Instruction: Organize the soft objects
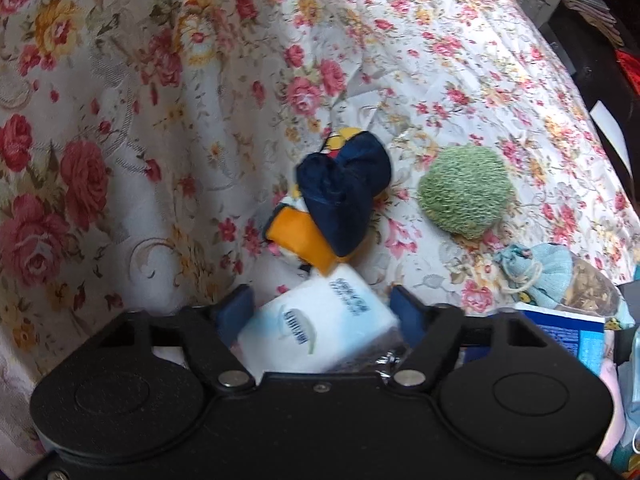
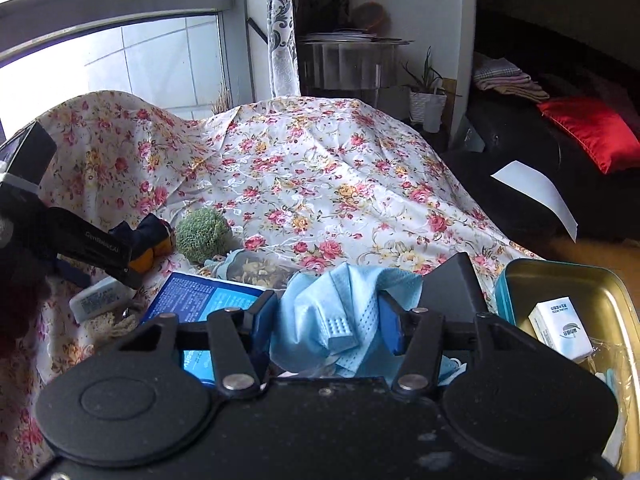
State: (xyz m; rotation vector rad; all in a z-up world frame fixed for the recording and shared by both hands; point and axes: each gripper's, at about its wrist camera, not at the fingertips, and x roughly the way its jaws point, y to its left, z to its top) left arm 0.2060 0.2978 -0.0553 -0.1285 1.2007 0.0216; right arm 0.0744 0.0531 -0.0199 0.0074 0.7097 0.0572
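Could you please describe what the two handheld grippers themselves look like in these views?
Both the left gripper and right gripper are matte black plastic: two round discs, angled linkage bars with silver rivets, and blue finger pads. From the right wrist view, the left one's side carries small pale lettering.

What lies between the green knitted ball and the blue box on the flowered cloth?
A small drawstring pouch lies between the green ball and blue box, clearest from the right wrist.

Left gripper (image 1: 324, 312): pointed steeply downward, blue pads at either side of a white tissue pack (image 1: 320, 328); whether both pads press on it cannot be told. Right gripper (image 2: 328, 320): angled downward, pads clamped on a bunched blue face mask (image 2: 340, 308).
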